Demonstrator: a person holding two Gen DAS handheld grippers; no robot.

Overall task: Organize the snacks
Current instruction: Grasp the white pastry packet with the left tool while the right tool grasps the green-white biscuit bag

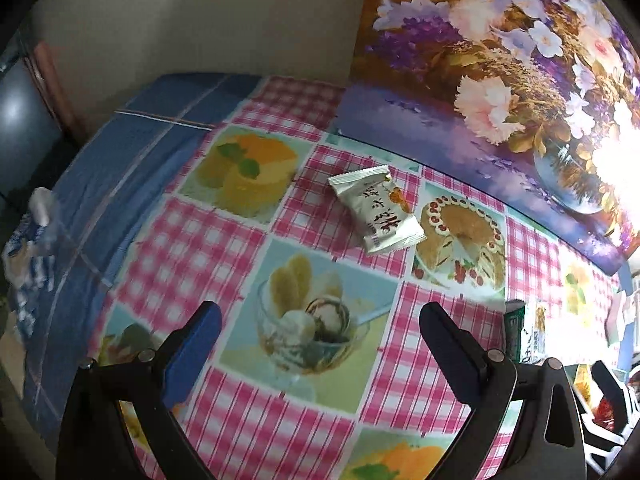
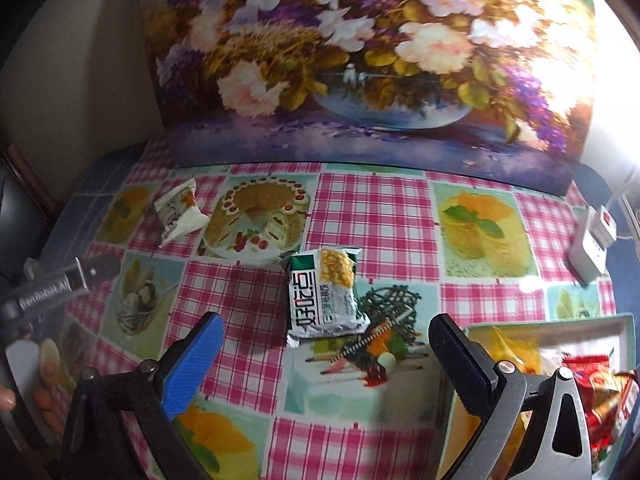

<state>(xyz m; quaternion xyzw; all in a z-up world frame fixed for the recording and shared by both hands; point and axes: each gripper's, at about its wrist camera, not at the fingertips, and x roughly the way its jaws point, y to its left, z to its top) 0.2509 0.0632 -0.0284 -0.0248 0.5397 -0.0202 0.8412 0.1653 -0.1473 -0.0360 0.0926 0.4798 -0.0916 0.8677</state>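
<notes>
Pink-checked dessert-print tablecloth (image 2: 372, 208), floral painting (image 2: 360, 60) behind

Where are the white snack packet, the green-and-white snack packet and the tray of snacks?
white snack packet (image 1: 376, 214): left wrist view, middle of its face.
green-and-white snack packet (image 2: 324, 294): right wrist view, centre of wrapper.
tray (image 2: 580, 325): right wrist view, far rim.
</notes>
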